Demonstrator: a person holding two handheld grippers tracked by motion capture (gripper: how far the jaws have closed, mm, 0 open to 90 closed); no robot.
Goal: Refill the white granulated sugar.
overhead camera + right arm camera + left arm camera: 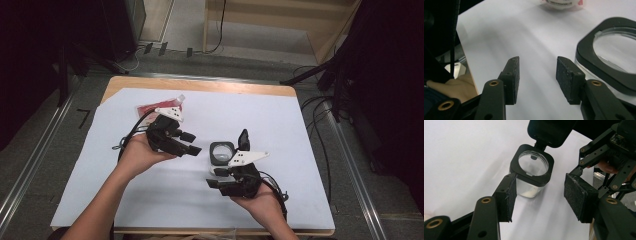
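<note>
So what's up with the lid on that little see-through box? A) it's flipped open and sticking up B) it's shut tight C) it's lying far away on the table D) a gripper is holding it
A: the black lid stands up from its hinge behind the clear container, whose round mouth is uncovered, and no jaws touch it.
</note>
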